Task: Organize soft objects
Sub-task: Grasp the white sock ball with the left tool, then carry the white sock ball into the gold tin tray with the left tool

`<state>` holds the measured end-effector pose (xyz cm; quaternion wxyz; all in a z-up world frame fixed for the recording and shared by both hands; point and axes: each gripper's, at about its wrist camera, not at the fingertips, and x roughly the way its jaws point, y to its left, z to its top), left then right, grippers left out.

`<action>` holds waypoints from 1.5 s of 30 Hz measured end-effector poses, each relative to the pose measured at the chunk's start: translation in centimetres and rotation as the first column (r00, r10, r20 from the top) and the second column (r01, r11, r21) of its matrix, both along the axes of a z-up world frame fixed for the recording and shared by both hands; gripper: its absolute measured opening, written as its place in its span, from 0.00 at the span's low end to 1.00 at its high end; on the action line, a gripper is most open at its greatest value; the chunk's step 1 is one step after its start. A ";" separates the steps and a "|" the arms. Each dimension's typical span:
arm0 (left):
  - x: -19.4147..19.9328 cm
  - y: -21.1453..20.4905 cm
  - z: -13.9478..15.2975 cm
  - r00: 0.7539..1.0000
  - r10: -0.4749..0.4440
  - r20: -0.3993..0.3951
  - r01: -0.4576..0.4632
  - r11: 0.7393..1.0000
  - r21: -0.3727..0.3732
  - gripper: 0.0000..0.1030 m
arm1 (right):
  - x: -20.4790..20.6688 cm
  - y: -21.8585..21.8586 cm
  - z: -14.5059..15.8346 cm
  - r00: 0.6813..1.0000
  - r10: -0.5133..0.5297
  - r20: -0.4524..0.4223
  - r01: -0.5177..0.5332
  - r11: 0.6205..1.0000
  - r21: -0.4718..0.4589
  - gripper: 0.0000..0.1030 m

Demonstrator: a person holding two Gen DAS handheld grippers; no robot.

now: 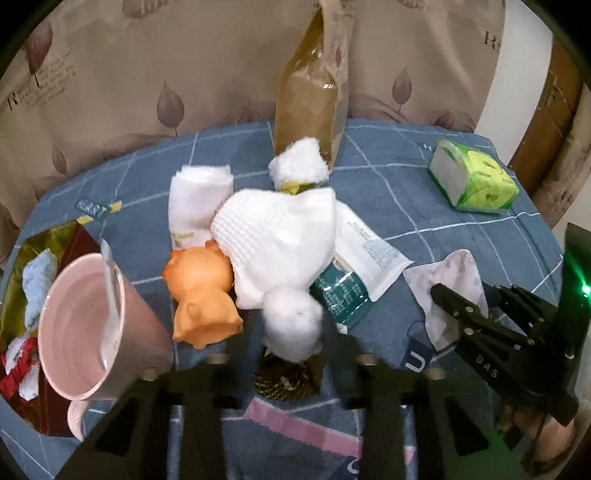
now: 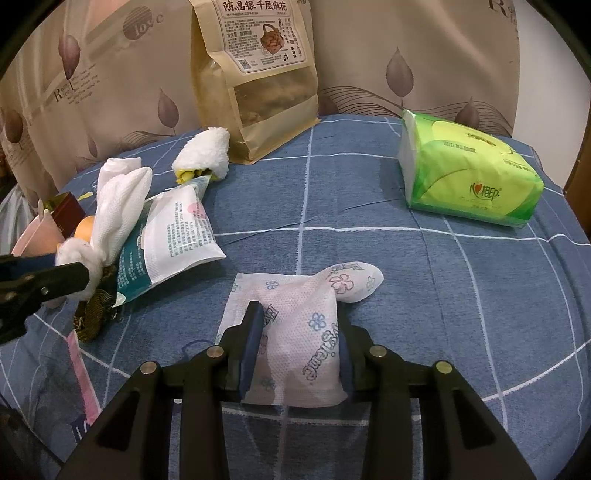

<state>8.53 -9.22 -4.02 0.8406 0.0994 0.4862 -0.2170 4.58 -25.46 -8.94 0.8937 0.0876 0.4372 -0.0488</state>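
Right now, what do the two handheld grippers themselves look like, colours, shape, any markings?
Both are matte black plastic with angular, ribbed finger frames and silver round bolt heads. The right gripper has dark blue pads on its fingers. Seen from the left wrist camera, its side carries white lettering "DAS", with a green light glowing behind it. The left gripper shows the same black frame and silver bolts.

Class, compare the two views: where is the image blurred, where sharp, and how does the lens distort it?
Left wrist view: pink cup and nearby items smeared by motion blur. Right wrist view: sharp, print on the snack bag legible. Both: fisheye bends the blue checked tablecloth lines, corners dark.
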 end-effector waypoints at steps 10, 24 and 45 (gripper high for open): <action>-0.9 1.0 1.9 0.999 -0.015 0.034 0.017 0.998 -0.065 0.19 | 0.0 0.1 0.1 1.000 -0.001 -0.001 0.001 1.000 -0.002 0.35; -2.0 4.2 5.5 0.995 0.023 0.097 -0.016 0.998 -0.068 0.19 | 0.1 0.2 0.0 1.000 -0.001 -0.002 0.001 1.000 -0.005 0.35; 0.6 17.0 8.1 0.938 0.291 0.187 -0.295 0.956 -0.007 0.19 | 0.2 0.4 0.0 1.000 -0.002 -0.003 0.001 1.000 -0.006 0.35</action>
